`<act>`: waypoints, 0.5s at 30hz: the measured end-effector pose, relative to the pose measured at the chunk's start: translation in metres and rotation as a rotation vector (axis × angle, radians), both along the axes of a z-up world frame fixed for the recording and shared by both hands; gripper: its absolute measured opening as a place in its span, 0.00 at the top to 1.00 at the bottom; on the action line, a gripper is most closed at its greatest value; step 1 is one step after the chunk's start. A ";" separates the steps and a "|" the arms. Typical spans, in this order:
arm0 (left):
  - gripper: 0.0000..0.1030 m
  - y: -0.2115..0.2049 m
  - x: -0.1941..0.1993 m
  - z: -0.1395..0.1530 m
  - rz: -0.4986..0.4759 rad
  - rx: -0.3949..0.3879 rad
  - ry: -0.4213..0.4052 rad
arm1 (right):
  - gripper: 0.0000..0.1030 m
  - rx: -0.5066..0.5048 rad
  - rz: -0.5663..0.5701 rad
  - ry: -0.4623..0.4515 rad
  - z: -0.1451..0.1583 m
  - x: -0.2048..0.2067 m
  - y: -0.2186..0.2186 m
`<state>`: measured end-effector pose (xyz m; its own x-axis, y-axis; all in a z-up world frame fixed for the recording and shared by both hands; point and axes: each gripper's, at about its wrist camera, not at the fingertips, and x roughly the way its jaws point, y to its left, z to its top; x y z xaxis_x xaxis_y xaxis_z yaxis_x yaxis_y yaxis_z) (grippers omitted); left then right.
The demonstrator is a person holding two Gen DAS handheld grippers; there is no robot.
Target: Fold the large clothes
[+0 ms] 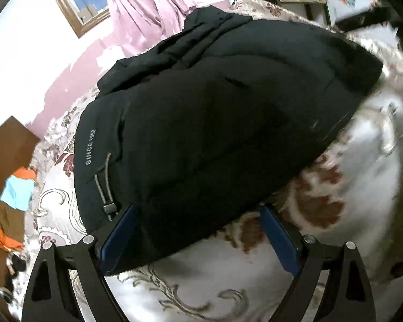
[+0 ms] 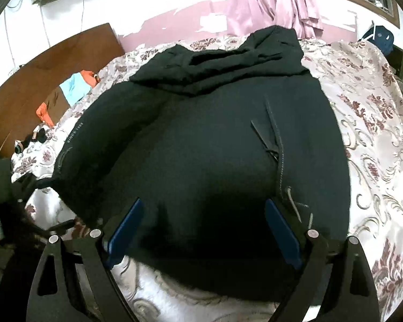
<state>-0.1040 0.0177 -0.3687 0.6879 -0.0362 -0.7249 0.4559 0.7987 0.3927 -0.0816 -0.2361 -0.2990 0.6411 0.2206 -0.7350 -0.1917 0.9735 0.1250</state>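
black padded fabric fills both views: a large black jacket (image 1: 215,123) lies spread on the floral bedspread (image 1: 207,295), its bulk folded into a thick mound with the hood bunched at the far end, toward the pink curtains (image 1: 145,13). along the jacket's left edge runs the white lettering "since 1968" (image 1: 90,147), and just below that a grey drawcord with a toggle (image 1: 108,208). the left gripper (image 1: 198,237) stands over the near hem of the jacket with its blue pads spread wide; the left pad (image 1: 118,241) lies against the jacket's edge, the right pad sits over bare bedspread, and nothing is pinched between them. the right gripper (image 2: 201,234) is also released, jaws wide, with the jacket's near hem lying between its blue pads (image 2: 126,230) but not squeezed. seen from the right wrist, a stitched seam and a cord (image 2: 292,201) run down the jacket toward the right pad. beyond the jacket's left side, an orange and blue cloth (image 2: 72,88) lies near the wooden headboard (image 2: 40,75).
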 end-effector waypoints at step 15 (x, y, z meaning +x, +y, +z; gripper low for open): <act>0.66 0.031 0.026 0.007 0.218 -0.239 -0.011 | 0.15 -0.107 -0.020 0.014 -0.006 -0.046 -0.007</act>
